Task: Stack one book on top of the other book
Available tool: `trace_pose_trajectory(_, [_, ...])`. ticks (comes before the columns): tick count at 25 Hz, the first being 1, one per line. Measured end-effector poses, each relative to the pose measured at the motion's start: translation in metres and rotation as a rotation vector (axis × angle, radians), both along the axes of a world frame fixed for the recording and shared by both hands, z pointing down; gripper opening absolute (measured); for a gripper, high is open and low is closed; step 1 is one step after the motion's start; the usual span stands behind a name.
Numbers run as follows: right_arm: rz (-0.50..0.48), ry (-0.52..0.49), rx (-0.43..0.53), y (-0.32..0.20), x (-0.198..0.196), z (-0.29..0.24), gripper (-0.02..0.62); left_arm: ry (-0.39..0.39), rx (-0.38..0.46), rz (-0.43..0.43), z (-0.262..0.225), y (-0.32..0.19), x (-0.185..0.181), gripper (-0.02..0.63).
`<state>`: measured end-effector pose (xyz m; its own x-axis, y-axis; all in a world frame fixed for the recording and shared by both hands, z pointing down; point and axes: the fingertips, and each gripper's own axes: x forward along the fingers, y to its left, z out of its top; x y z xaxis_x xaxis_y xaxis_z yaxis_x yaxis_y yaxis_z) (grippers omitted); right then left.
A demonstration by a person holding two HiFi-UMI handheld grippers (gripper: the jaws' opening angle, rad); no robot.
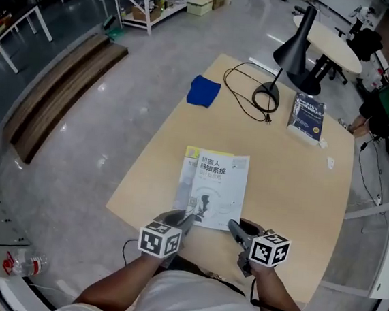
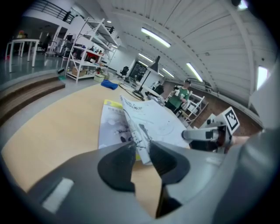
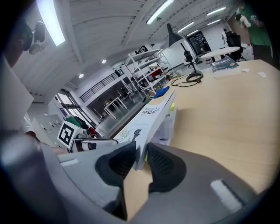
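Pale wood table (image 1: pixel 294 188) on grey floor (image 1: pixel 117 110), left gripper (image 1: pixel 189 216) and right gripper (image 1: pixel 233 225) jaws clamped on white book (image 1: pixel 220 182)

Blue cloth (image 1: pixel 203 91) far left on table (image 1: pixel 298 216), black cable (image 1: pixel 243 108) beside lamp (image 1: pixel 295 48) far right; bottle (image 1: pixel 25 264) on floor near left.

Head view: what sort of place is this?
Probably a lab or workshop: white storage shelving with boxes, a bare grey floor, and a wooden table holding a black desk lamp.
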<state>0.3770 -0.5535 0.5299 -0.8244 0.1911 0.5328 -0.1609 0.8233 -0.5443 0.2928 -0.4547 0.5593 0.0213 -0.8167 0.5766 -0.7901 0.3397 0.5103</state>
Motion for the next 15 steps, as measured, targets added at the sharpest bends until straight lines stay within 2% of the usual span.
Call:
trace_pose_trajectory(3, [0.015, 0.037, 0.008, 0.001, -0.019, 0.011, 0.087, 0.025, -0.009, 0.018, 0.015, 0.002, -0.016, 0.117])
trace_pose_trajectory(7, [0.037, 0.061, 0.018, 0.008, -0.038, 0.027, 0.089, 0.013, -0.029, 0.044, 0.034, 0.009, -0.040, 0.117])
trace_pose_trajectory(15, [0.036, 0.115, -0.001, 0.011, -0.042, 0.038, 0.089, 0.069, -0.091, 0.076, 0.048, 0.015, -0.043, 0.118])
